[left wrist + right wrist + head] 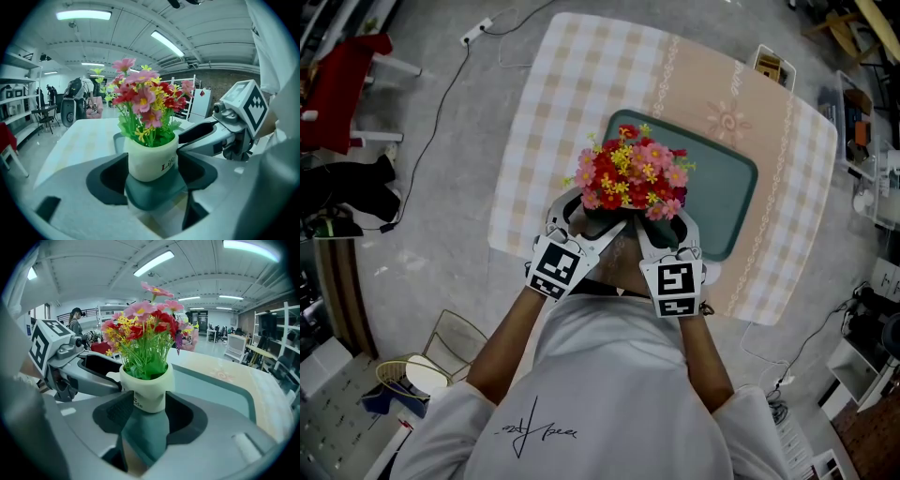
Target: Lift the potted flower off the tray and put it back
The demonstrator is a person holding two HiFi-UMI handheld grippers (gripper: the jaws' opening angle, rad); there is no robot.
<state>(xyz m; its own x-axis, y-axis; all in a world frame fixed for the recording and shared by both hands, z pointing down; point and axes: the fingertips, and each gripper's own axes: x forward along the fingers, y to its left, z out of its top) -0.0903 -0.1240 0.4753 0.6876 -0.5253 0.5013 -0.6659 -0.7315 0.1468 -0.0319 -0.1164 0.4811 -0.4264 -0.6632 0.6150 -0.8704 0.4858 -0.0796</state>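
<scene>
A white pot (151,157) of red, pink and yellow flowers (630,176) stands at the near left corner of the teal tray (722,187). Both grippers reach it from the near side. In the left gripper view, my left gripper (150,171) has the pot between its dark pads, which touch it on both sides. In the right gripper view, my right gripper (146,411) likewise has its pads against the lower part of the pot (145,392). The head view shows the left gripper (586,220) and right gripper (661,230) under the blooms, which hide the pot there.
The tray lies on a checked and peach tablecloth (544,141) on a square table. A small box (772,66) sits at the far right corner. Cables run over the floor around the table, and a red chair (347,84) stands at the left.
</scene>
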